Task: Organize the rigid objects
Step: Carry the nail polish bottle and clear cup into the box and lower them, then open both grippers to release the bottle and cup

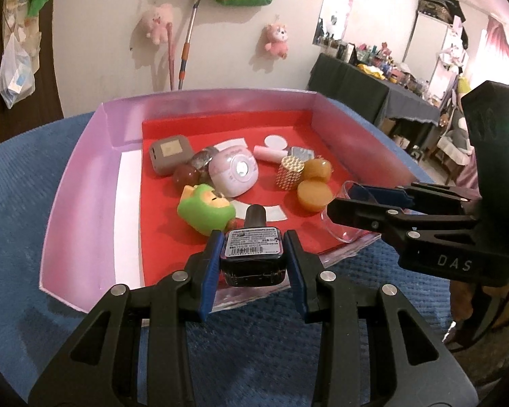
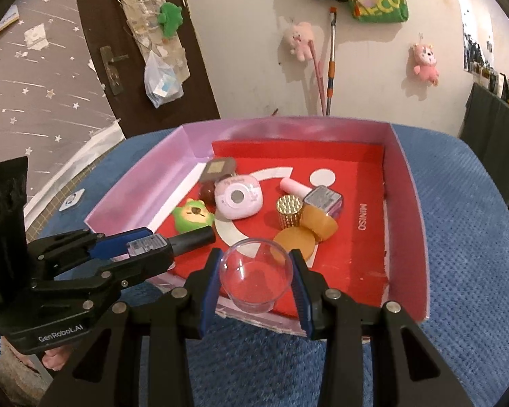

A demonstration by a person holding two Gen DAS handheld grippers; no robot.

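My left tongs are clamped on a dark bottle, blue pads pressing its two sides, its black cap pointing away from me over the near edge of the box. My right tongs grip a clear cup, pads tight against its wall, mouth tilted toward the box floor above the near rim.

The box is a shallow pink-walled tray with a red floor, sitting on a blue cloth. Inside it, from the left: a grey square case near the back, a dark red ball just in front of it, and a green toy nearest me. Next comes a pink round-cornered gadget, touching the ball and toy. Further right lie a pink tube, a gold studded cylinder standing upright, and two amber discs beside it, one leaning behind the other. A small silver-topped block sits behind the discs.
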